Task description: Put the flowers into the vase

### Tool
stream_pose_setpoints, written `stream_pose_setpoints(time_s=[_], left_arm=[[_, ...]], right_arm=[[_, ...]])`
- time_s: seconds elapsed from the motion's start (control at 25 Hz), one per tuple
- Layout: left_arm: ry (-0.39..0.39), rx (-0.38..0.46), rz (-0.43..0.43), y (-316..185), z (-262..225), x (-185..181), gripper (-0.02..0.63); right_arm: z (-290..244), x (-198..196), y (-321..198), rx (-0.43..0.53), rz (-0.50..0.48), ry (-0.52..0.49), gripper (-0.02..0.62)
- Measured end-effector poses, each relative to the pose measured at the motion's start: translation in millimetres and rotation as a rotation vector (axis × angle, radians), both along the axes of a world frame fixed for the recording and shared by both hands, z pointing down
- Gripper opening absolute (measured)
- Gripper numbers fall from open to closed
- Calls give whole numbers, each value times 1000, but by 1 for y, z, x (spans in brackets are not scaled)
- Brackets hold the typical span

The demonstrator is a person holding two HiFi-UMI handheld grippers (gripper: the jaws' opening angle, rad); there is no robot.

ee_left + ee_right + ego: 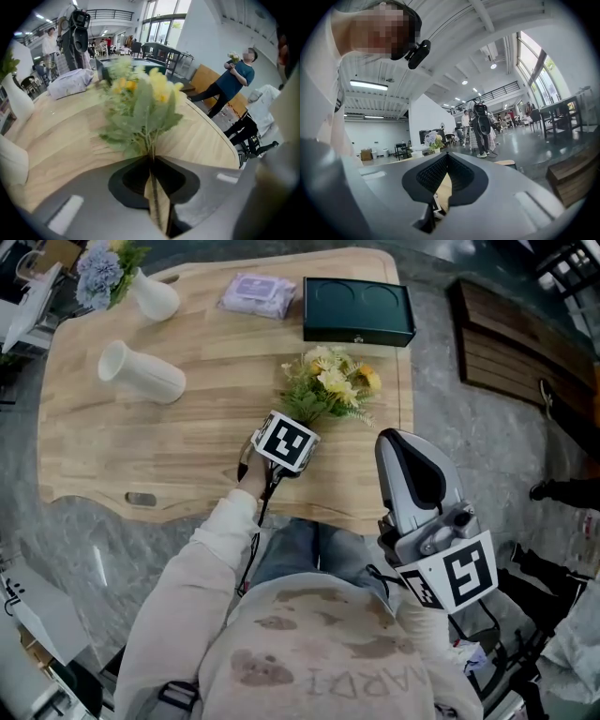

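Two tools: the left gripper (152, 161) pinches the flowers (140, 105) by the stems, blooms just ahead; the right gripper (445, 159) is pressed together, empty.

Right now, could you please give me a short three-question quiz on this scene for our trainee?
1. True or false: the empty white vase stands upright.
2. Which gripper holds the yellow flowers by their stems? A) left B) right C) neither
3. Fill in: the jaws of the right gripper are ____, with nothing between them.
Key: 1 false, it lies on its side; 2 A, the left gripper; 3 shut.
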State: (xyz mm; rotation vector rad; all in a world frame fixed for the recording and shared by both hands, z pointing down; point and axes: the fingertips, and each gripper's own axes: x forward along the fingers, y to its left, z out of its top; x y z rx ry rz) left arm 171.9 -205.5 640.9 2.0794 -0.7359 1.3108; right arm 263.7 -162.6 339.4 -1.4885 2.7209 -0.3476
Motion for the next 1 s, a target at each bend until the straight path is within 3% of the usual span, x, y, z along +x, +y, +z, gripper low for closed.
stream_pose_setpoints(time_s=[0.24,0.48,0.76,1.0], left_arm=[[41,11,-18,0,-4,2,23],[169,102,-108,-9,-38,-3,21],[359,342,-220,-21,-127,-18,21],[464,617,-352,-33,-219,-61,21]], right_arm=[[-2,0,-1,5,-20,0,27],[-10,-1,-4,27,-47,-6,26],[-30,-18,-1,78,-142,-15,26],[-47,-55,-5,154,-308,-40,27]])
